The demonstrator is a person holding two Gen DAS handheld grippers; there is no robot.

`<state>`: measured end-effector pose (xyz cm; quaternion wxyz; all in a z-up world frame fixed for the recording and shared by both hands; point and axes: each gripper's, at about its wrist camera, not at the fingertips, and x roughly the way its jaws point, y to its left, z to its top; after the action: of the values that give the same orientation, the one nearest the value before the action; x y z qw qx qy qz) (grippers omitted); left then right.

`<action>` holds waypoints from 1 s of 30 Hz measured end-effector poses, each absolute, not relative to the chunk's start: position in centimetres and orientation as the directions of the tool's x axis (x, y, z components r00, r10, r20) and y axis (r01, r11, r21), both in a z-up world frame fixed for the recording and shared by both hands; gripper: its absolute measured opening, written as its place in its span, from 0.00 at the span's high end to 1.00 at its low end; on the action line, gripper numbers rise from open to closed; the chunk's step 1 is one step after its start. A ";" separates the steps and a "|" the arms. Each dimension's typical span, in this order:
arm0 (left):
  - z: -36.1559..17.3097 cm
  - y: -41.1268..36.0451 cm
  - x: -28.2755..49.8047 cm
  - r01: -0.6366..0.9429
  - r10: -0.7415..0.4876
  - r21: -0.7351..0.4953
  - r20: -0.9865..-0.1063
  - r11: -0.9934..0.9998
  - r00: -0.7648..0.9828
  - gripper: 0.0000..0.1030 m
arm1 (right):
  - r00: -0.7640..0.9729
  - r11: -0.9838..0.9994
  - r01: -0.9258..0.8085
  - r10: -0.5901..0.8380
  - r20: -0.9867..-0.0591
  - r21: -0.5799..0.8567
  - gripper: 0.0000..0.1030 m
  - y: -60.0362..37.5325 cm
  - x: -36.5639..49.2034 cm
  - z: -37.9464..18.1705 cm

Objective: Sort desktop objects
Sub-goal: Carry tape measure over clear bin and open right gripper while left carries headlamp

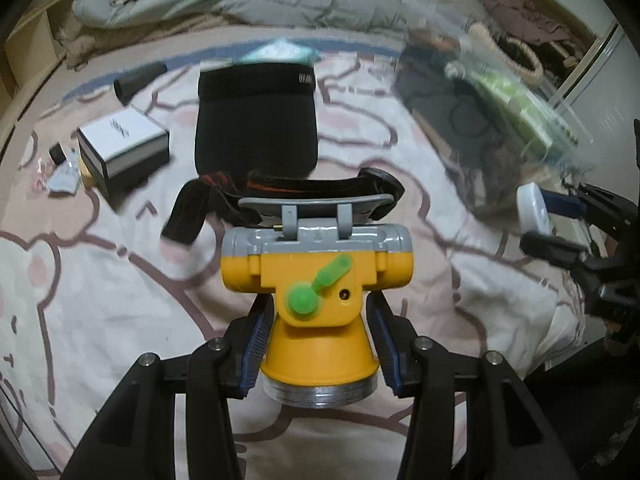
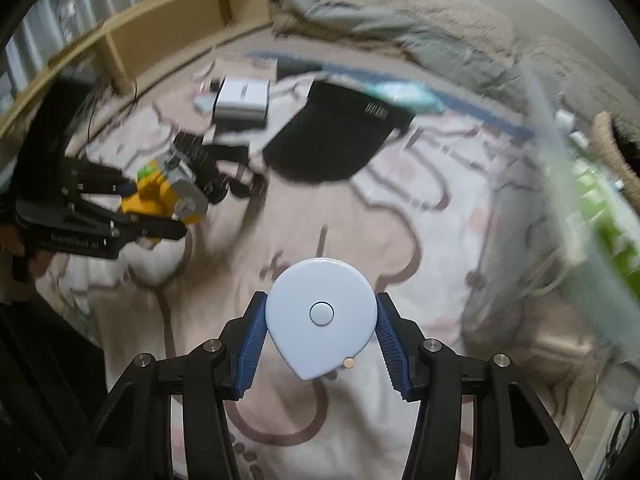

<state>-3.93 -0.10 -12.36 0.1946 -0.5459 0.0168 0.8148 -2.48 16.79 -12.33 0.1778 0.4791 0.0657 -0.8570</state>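
Note:
My left gripper [image 1: 318,340] is shut on a yellow and grey headlamp [image 1: 318,280] with a green knob; its black strap [image 1: 288,192] trails onto the bedspread. The headlamp also shows in the right wrist view [image 2: 168,192], held by the left gripper [image 2: 160,208]. My right gripper [image 2: 320,332] is shut on a white teardrop-shaped tape measure [image 2: 322,316], held above the bedspread. The tape measure also shows at the right of the left wrist view [image 1: 532,208], between the right gripper's fingers [image 1: 560,220].
A black pouch [image 1: 256,128] lies ahead in the middle. A white and black box [image 1: 124,144] and a black cylinder [image 1: 138,80] lie to the left with small items. A clear plastic bin [image 1: 500,120] with green contents stands at the right. Crumpled grey bedding [image 1: 240,0] lies behind.

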 end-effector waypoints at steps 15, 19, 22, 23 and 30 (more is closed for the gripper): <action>-5.8 1.3 -5.1 -0.374 0.359 -0.189 -0.813 -0.908 -0.459 0.53 | -0.726 -0.969 0.191 -0.247 -0.641 0.157 0.48 24.5 -4.3 -1.6; -4.8 1.8 -5.0 -0.393 0.375 -0.190 -0.797 -0.900 -0.474 0.53 | -0.793 -0.973 0.153 -0.225 -0.566 0.172 0.48 26.5 -4.8 1.7; -4.2 2.2 -5.1 -0.401 0.382 -0.188 -0.786 -0.897 -0.486 0.53 | -0.817 -0.974 0.126 -0.209 -0.537 0.187 0.48 27.8 -6.2 3.4; -4.0 2.3 -5.1 -0.402 0.382 -0.186 -0.784 -0.896 -0.489 0.53 | -0.824 -0.974 0.110 -0.202 -0.530 0.200 0.48 28.3 -7.0 3.8; -3.3 3.3 -5.6 -0.423 0.409 -0.201 -0.772 -0.883 -0.487 0.53 | -0.810 -0.959 0.023 -0.183 -0.557 0.282 0.48 31.3 -12.0 2.9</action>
<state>-5.56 3.29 -3.33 0.2414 -0.4453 0.0079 0.8622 -11.96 31.33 2.93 0.0545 0.3031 -0.1322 -0.9422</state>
